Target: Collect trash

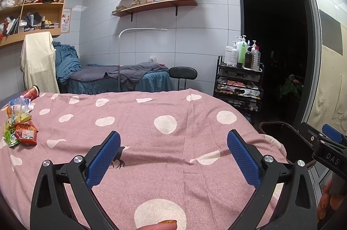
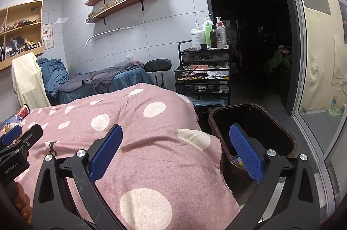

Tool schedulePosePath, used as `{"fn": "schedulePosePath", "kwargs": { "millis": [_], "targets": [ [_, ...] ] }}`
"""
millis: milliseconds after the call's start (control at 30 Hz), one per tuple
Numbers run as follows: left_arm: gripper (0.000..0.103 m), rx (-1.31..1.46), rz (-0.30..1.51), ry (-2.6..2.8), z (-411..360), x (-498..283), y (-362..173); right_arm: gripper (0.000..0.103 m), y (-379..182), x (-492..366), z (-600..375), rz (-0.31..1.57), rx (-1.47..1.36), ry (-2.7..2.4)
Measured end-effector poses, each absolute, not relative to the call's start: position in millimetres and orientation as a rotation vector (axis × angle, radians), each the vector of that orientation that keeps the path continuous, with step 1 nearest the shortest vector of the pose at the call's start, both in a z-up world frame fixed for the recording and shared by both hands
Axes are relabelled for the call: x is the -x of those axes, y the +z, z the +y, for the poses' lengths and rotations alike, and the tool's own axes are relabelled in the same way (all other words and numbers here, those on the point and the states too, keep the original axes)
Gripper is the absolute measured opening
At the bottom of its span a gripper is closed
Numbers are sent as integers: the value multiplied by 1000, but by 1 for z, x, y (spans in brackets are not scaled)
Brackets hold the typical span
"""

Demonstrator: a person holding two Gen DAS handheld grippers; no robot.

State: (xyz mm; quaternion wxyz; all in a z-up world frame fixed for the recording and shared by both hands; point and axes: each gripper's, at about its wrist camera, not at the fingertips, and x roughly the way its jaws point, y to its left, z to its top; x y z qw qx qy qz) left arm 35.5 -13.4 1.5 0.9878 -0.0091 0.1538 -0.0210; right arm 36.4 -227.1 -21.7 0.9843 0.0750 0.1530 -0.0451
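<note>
1. At the left edge of the left wrist frame, a heap of trash [image 1: 20,121] (snack wrappers, a crushed bottle, a red cup) lay on the pink dotted bed cover [image 1: 164,104].
2. The left gripper [image 1: 173,143] hovered over the cover, its fingers spread wide and empty.
3. The right gripper [image 2: 175,136] also gaped empty, one finger over the dark bin [image 2: 279,119] beside the bed.

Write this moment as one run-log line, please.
left gripper: open, empty | right gripper: open, empty | trash pile: on bedspread, untouched | bin: beside bed
</note>
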Motion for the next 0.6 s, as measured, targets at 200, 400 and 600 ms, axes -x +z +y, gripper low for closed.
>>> {"fn": "schedulePosePath", "kwargs": {
  "millis": [200, 400, 600],
  "targets": [
    [98, 16, 311, -48, -15, -37, 0, 97, -22, -36, -227, 309, -152, -90],
    [98, 16, 317, -59, -15, -39, -2, 97, -22, -36, -227, 309, -152, -91],
    [98, 16, 317, -67, -16, -38, -1, 97, -22, -36, -227, 311, -153, -90]
  ]
}}
